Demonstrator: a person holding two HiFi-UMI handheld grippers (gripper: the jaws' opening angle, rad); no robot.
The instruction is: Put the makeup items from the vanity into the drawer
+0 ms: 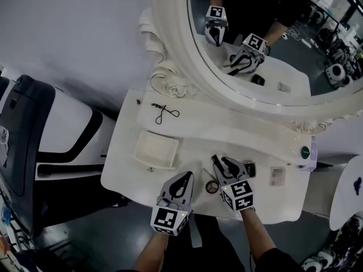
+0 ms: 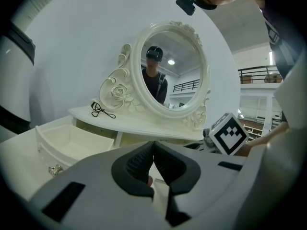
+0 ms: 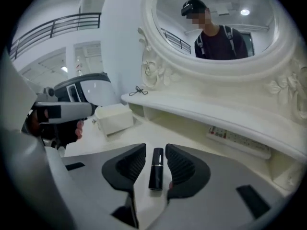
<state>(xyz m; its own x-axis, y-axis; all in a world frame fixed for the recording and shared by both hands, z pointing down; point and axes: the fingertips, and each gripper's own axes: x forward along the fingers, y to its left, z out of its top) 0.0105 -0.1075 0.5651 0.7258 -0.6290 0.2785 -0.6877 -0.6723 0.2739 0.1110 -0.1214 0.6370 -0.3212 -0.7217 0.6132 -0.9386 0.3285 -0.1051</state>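
My right tongs (image 3: 156, 150) are standing open around the black lipstick (image 3: 155, 169), which is lying on the bench (image 3: 165, 128) clear of both pads. My left tongs (image 2: 153, 145) are resting closed, empty. I judge I'm lining up the grasp: next comes pinching, lifting and carrying it left to the open drawer (image 1: 156, 148).

One mirror (image 1: 170, 16) at the far side | just one drawer (image 1: 154, 147), left | one eyelash curler (image 1: 164, 113), far left | one lipstick (image 3: 156, 169) | one small round pot (image 1: 211, 187), near edge | one flat palette (image 1: 277, 176), right | one green disc (image 1: 305, 151), far right | and two grippers: left gripper (image 1: 184, 175), right gripper (image 1: 222, 162)
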